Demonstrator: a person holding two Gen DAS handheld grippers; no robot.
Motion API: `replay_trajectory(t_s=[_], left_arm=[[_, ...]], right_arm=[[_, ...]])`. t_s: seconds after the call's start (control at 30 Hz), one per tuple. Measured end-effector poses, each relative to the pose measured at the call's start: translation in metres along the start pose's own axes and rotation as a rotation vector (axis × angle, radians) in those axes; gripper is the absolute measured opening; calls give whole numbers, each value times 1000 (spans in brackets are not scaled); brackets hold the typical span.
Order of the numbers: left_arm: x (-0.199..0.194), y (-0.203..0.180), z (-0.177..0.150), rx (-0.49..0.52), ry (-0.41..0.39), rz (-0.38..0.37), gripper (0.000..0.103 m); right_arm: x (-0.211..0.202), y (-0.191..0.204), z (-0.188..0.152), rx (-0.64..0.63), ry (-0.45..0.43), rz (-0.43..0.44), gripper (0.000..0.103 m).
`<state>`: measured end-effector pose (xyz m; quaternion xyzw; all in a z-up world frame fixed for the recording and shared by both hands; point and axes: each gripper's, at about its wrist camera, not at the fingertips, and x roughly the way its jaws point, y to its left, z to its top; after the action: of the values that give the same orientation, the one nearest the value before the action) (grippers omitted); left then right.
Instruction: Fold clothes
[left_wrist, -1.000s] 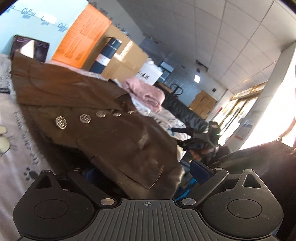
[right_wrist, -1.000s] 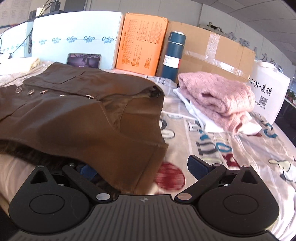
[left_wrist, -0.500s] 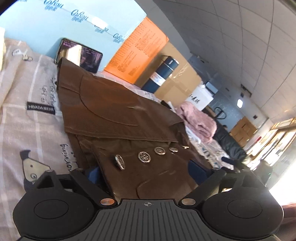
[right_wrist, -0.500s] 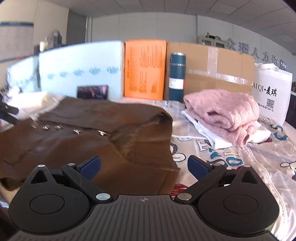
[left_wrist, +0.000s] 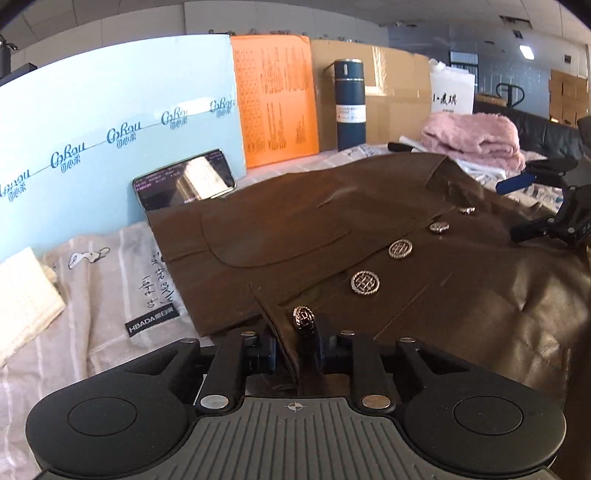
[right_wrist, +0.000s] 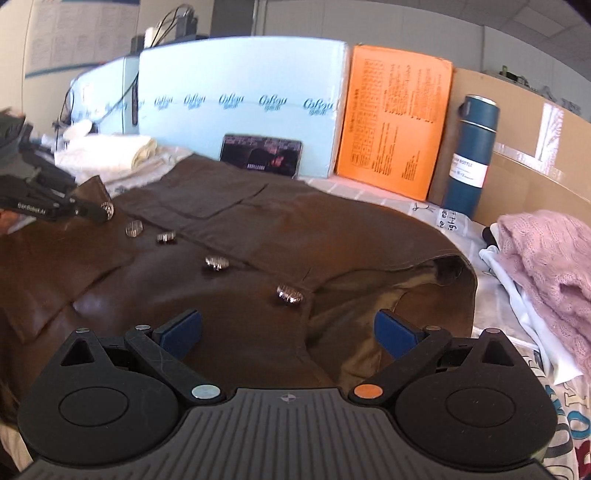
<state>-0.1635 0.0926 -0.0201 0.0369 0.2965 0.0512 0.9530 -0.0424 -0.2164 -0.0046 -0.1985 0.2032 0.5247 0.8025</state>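
The brown jacket (left_wrist: 369, 229) lies spread across the printed sheet (left_wrist: 92, 295) of what looks like a bed, filling the middle and right of the left wrist view and the middle and left of the right wrist view, its row of metal buttons (left_wrist: 365, 282) running diagonally along the front edge.

The left gripper (left_wrist: 295, 345) has just been closing, and its jaws now stand narrow with the jacket's lower front edge pinched between them, right beside the nearest button. In the right wrist view the same gripper appears at the left of the frame, lifting that corner of leather a little. Taking the hem at the button line makes sense as a hold: the doubled, stitched edge is stiff enough not to slip.

The right gripper (right_wrist: 288, 332) hangs wide over the jacket near the neck opening, its blue pads (right_wrist: 183, 330) clear of the fabric and nothing between them. It looks placed to take the collar end, so that both ends of the front edge could be carried over together.

Along the top of both views stand a pale blue box (left_wrist: 110, 122), an orange box (left_wrist: 275, 96), a blue flask (left_wrist: 350, 103) and a phone (left_wrist: 184, 181) propped upright. A folded pink sweater (right_wrist: 546, 266) sits at the right, probably finished and set aside.
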Motion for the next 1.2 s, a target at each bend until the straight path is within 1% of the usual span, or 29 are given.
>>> replay_trajectory(t_s=[0.03,0.07,0.1,0.17,0.23,0.27,0.3,0.37,0.4,0.43,0.53,0.67,0.83,0.9,1.0,1.07,1.13,1.2], left_arm=[[-1,0,-2,5,-6,18,40],[-3,0,-2,8,-16,47,62],[-6,0,-2,13,-29,71,75],[-17,-1,-1,23,-71,69,77],[-29,-2,0,32,-114,62,81],[-36,-3,-1,32,-139,31,87],[-43,-6,-3,38,-156,-7,91],[-55,-11,-5,53,-188,-81,92],[-60,-15,-7,74,-195,-100,92],[-65,-19,-9,95,-200,-116,93],[-79,-33,-15,165,-199,-121,96],[-101,-47,-24,237,-203,-157,98],[-124,-59,-33,327,-183,-237,98],[-125,-64,-35,373,-155,-211,99],[-126,-71,-40,441,-111,-174,99],[-126,-74,-43,472,-82,-167,99],[-128,-76,-46,500,-64,-182,99],[-133,-79,-49,535,-63,-219,99]], right_arm=[[1,2,-2,-19,16,-9,101],[2,4,-4,-33,30,-20,101],[2,4,-6,-35,35,-27,101],[2,4,-9,-37,43,-39,101],[4,1,-12,-10,42,-34,103],[5,-1,-14,7,40,-30,103],[7,-4,-16,25,38,-26,103],[6,-10,-17,71,38,-9,103],[4,-10,-17,76,33,-12,103],[3,-10,-17,80,27,-16,103],[-10,-2,-18,61,-12,-33,103],[-39,11,-21,0,-68,-45,103],[-71,29,-35,-137,-34,-103,103],[-82,32,-42,-172,-10,-114,103],[-94,33,-52,-184,9,-130,103],[-100,33,-56,-188,18,-145,103],[-103,33,-59,-196,32,-160,103],[-102,35,-59,-218,52,-173,103]])
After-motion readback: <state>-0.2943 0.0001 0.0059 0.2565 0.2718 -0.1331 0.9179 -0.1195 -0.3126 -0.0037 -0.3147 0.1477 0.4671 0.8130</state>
